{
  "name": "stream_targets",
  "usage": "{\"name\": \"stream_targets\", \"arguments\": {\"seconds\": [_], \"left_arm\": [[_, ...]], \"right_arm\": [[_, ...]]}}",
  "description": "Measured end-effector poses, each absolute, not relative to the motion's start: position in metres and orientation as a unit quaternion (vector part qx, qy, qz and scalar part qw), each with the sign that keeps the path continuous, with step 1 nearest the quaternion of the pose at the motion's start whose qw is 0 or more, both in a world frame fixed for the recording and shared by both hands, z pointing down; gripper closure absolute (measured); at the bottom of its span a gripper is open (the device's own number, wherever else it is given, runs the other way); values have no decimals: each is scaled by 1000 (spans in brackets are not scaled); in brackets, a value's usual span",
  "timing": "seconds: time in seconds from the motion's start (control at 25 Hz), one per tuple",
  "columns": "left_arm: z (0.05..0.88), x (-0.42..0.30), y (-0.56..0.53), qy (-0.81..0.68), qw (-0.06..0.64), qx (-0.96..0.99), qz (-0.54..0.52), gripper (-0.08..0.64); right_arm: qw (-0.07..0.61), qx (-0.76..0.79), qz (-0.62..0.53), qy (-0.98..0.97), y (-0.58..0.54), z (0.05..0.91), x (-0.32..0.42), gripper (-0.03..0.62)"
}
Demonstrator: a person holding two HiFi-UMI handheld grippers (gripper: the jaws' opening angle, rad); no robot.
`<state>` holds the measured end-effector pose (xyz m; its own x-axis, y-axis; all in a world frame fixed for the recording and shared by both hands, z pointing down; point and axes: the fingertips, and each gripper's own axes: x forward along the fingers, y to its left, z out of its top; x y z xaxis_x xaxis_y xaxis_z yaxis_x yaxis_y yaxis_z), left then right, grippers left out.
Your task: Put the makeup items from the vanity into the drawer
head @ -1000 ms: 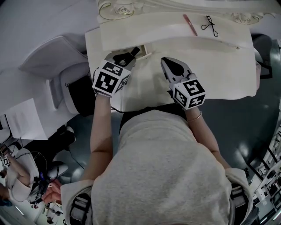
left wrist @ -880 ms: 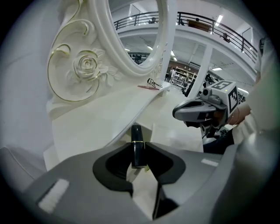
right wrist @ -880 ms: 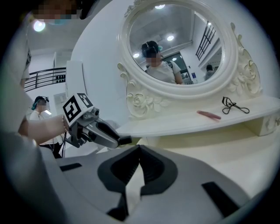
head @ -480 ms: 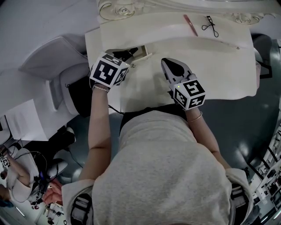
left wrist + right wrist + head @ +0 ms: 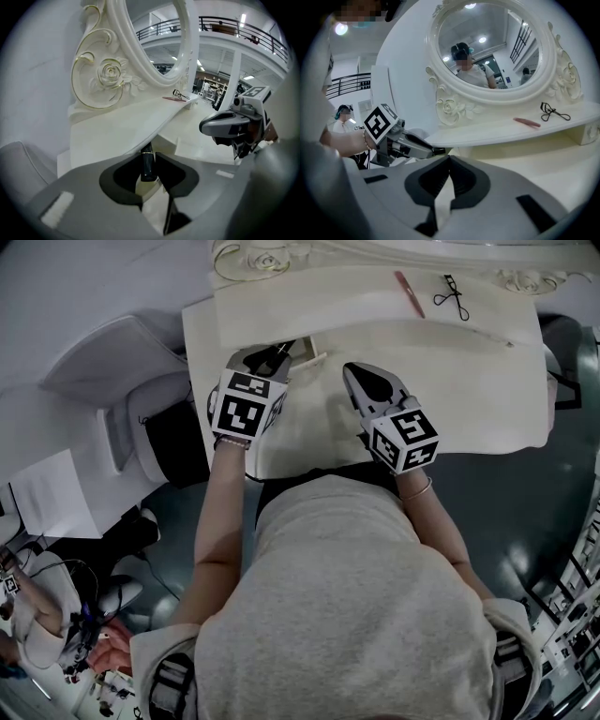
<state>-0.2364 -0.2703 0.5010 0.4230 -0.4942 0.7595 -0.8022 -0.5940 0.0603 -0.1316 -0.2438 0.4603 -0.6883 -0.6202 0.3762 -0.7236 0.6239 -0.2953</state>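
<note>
A dark tube (image 5: 147,164) stands between the jaws of my left gripper (image 5: 148,161), which is shut on it. In the head view that gripper (image 5: 273,357) hangs over the small open drawer (image 5: 313,358) at the left of the cream vanity top (image 5: 469,390). Over the middle of the top, my right gripper (image 5: 352,372) has its tips together and nothing in them (image 5: 448,157). A pink stick (image 5: 406,293) and a black eyelash curler (image 5: 452,294) lie on the raised shelf under the mirror (image 5: 487,51).
A carved rose scroll (image 5: 110,75) frames the mirror's left side. A grey seat (image 5: 103,362) and white papers (image 5: 52,493) lie left of the vanity. A person (image 5: 37,615) sits at the lower left. The floor (image 5: 544,484) is dark grey.
My left gripper swung a little left, then came back right with a roll of the wrist, still holding the dark tube. The right gripper has kept still.
</note>
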Motion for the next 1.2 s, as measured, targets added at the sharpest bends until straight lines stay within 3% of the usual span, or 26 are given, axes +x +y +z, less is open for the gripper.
{"name": "stream_targets", "arguments": {"seconds": [1.2], "left_arm": [[502,-237,-273,-428,210,811,340,453]], "right_arm": [[110,383,218,-891,-242,457,-125,584]]}}
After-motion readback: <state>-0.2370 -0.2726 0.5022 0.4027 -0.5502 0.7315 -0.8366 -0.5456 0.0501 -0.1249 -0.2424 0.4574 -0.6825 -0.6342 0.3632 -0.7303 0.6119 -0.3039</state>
